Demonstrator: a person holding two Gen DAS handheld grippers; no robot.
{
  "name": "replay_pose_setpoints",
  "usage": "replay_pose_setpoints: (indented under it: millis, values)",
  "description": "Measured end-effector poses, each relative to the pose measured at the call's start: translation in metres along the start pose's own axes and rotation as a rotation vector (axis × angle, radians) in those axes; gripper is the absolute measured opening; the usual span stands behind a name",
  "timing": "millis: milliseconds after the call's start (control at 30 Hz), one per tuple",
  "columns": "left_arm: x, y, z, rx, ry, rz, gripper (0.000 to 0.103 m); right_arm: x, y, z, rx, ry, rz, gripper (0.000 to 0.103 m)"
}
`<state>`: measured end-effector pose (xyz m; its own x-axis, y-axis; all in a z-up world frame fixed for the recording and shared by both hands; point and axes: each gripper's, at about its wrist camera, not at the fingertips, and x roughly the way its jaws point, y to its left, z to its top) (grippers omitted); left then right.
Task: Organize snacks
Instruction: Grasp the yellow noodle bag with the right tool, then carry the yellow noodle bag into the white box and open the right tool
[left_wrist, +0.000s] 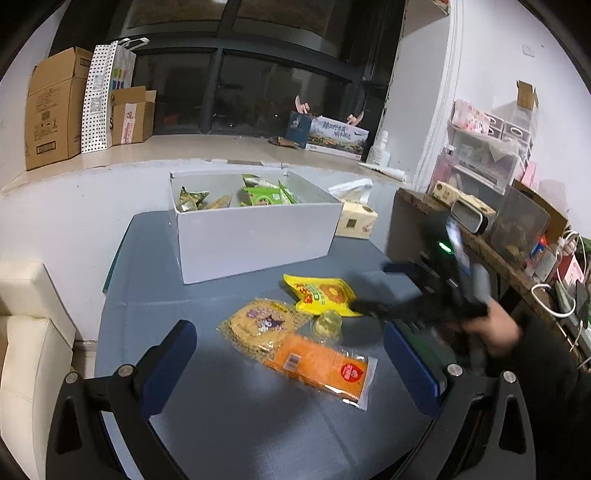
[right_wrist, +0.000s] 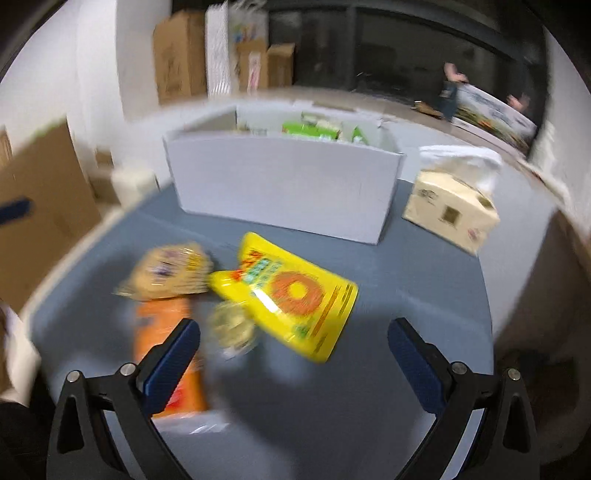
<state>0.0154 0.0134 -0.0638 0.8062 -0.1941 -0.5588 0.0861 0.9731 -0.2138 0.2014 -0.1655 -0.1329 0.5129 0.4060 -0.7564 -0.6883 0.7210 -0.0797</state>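
The yellow packet (right_wrist: 291, 295) is looking like glossy plastic film, catching glare on its face, and the orange packet (left_wrist: 319, 363) is showing the same shiny film with a clear sealed edge. The tan biscuit pack (left_wrist: 258, 325) is sitting in transparent, crinkled wrap. The small jelly cup (left_wrist: 327, 323) is appearing as clear plastic. The white box (left_wrist: 255, 236) is reading as smooth matt cardboard, and the table cover (left_wrist: 236, 417) as matt grey sheet, faintly creased. The left gripper (left_wrist: 290, 363) is showing matt black plastic arms, blue pads and bright metal bolts
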Motion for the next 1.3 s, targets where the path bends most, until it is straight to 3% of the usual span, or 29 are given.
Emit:
replay_pose_setpoints:
  millis: [167,367,467,567,600,633,667,733,867,1000,1100,1300]
  values:
    - [0.007,0.004,-0.006,-0.008,0.027,-0.008,0.103,0.046,0.006,0.033,-0.16,0.103,0.146,0.103]
    - [0.014,0.011,-0.012,-0.025,0.041,-0.017,0.103,0.087,0.013,0.049,-0.286,0.251,0.183,0.103]
    - [0.016,0.014,-0.015,-0.029,0.048,-0.014,0.103,0.102,0.014,0.048,-0.302,0.289,0.205,0.103]
    - [0.018,0.018,-0.017,-0.043,0.052,-0.013,0.103,0.109,0.006,0.049,-0.236,0.302,0.258,0.103]
    - [0.018,0.019,-0.017,-0.045,0.055,-0.013,0.103,0.109,0.004,0.05,-0.228,0.299,0.26,0.103]
    - [0.018,0.021,-0.018,-0.048,0.056,-0.012,0.103,0.106,0.002,0.05,-0.22,0.294,0.253,0.096]
    - [0.018,0.022,-0.019,-0.053,0.055,-0.009,0.103,0.099,0.0,0.051,-0.2,0.267,0.249,0.069]
    - [0.02,0.024,-0.02,-0.063,0.059,-0.009,0.103,0.093,-0.013,0.053,-0.128,0.251,0.218,0.025]
    - [0.023,0.026,-0.019,-0.069,0.062,-0.01,0.103,0.071,-0.032,0.044,-0.062,0.202,0.209,0.024]
    - [0.039,0.021,-0.013,-0.032,0.085,-0.029,0.103,0.03,-0.062,0.036,0.107,0.098,0.209,0.024]
    - [0.06,0.009,-0.005,0.027,0.117,-0.057,0.103,-0.013,-0.08,0.021,0.22,0.026,0.216,0.024]
    - [0.107,-0.041,0.009,0.22,0.172,-0.135,0.103,-0.081,-0.066,-0.01,0.274,-0.07,0.189,0.024]
